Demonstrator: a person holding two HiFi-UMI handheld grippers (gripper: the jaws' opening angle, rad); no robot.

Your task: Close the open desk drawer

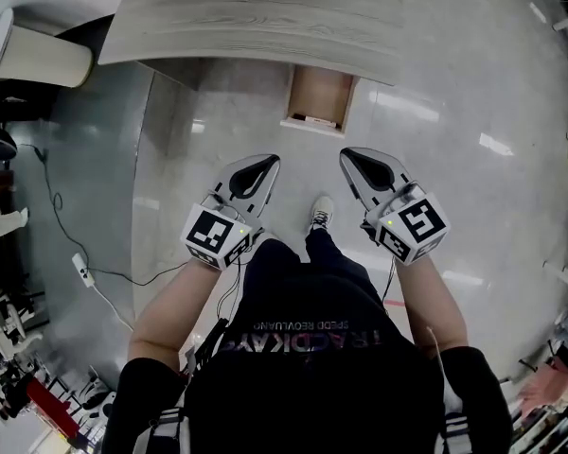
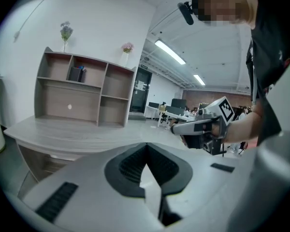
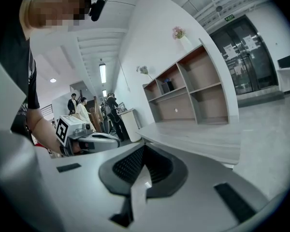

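Note:
In the head view a wooden drawer [image 1: 319,99] stands pulled out from under the front edge of the grey desk [image 1: 256,22], with a small white and dark item at its near end. My left gripper [image 1: 262,166] is shut and empty, held over the floor a little short of the drawer and to its left. My right gripper [image 1: 352,159] is also shut and empty, just short of the drawer on its right. The left gripper view shows the desk top [image 2: 72,132] and the right gripper [image 2: 203,127]; the right gripper view shows the desk [image 3: 198,137] and the left gripper [image 3: 94,141].
An open shelf unit [image 2: 82,88] stands on the back of the desk. A cable [image 1: 71,216] and a power strip [image 1: 81,270] lie on the floor at the left. My shoe [image 1: 321,213] is on the glossy floor between the grippers. People stand in the distance [image 3: 94,112].

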